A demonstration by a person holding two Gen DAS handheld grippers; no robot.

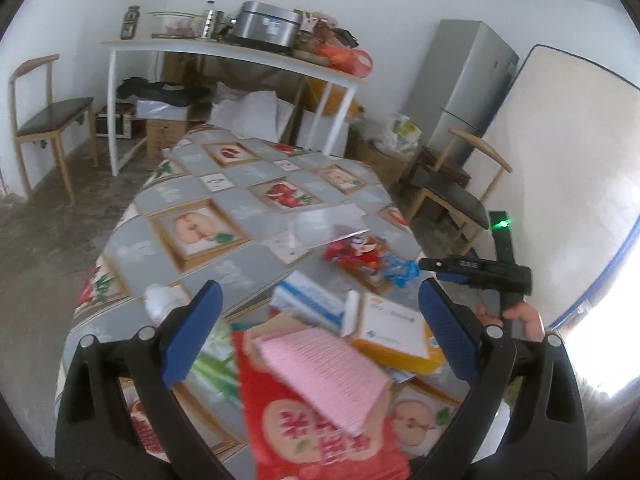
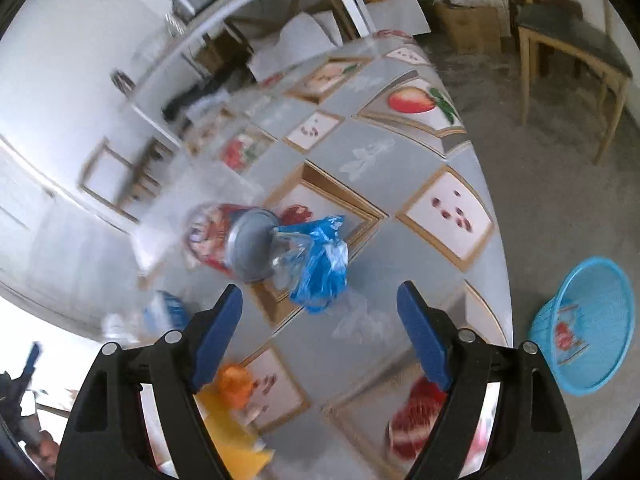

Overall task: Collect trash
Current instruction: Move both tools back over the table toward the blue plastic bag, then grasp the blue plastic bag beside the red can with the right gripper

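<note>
Table [image 1: 224,216], fruit-print cloth: pink pack [image 1: 328,376], one; cartons, two; blue wrapper [image 2: 320,264], one, centre. Blue basket [image 2: 588,320], floor right. Left gripper [image 1: 320,328], right gripper [image 2: 320,320]: agape, empty.

Two boxes [image 1: 394,336] (one basket [image 2: 588,328])

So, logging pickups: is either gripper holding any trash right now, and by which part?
Nothing is held: the left gripper and the right gripper are both open and empty.
</note>
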